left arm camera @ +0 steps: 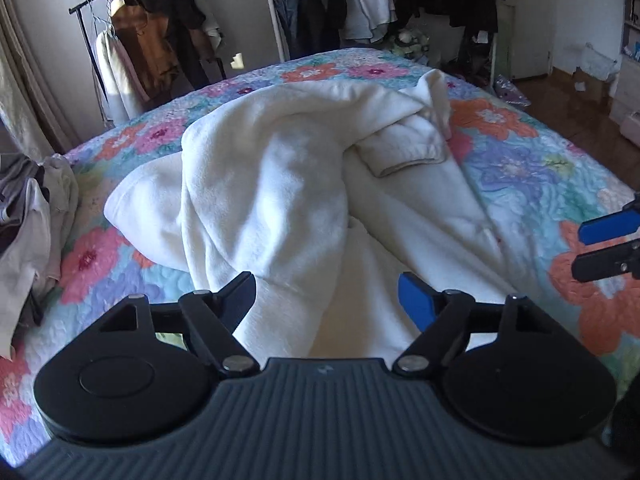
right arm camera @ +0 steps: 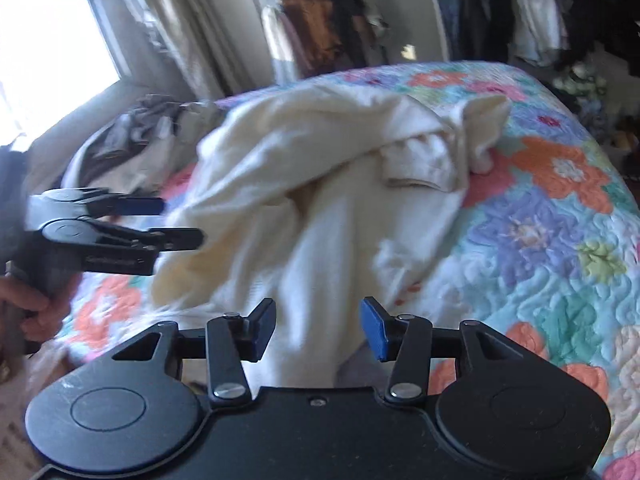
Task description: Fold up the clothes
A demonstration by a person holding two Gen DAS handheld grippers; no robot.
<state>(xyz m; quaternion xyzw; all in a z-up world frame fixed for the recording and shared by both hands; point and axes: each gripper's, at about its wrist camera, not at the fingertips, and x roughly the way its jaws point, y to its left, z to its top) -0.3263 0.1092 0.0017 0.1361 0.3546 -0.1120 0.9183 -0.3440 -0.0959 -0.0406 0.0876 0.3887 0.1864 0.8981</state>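
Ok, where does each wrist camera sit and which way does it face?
Left wrist: behind the open left gripper, angled down at the cream fleece garment on the floral quilted bedspread; right gripper enters at right.
Right wrist: behind the open right gripper, same aim; left gripper and the hand holding it at left.
Shared: garment, bedspread, clothes rack.

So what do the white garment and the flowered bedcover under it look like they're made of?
White garment: seems a thick fleece or terry, matte, with a soft napped surface and rounded, bulky folds; which one is unclear. Flowered bedcover: looks like a quilted cotton-type fabric, matte, with puckered stitch lines running through the printed flowers.
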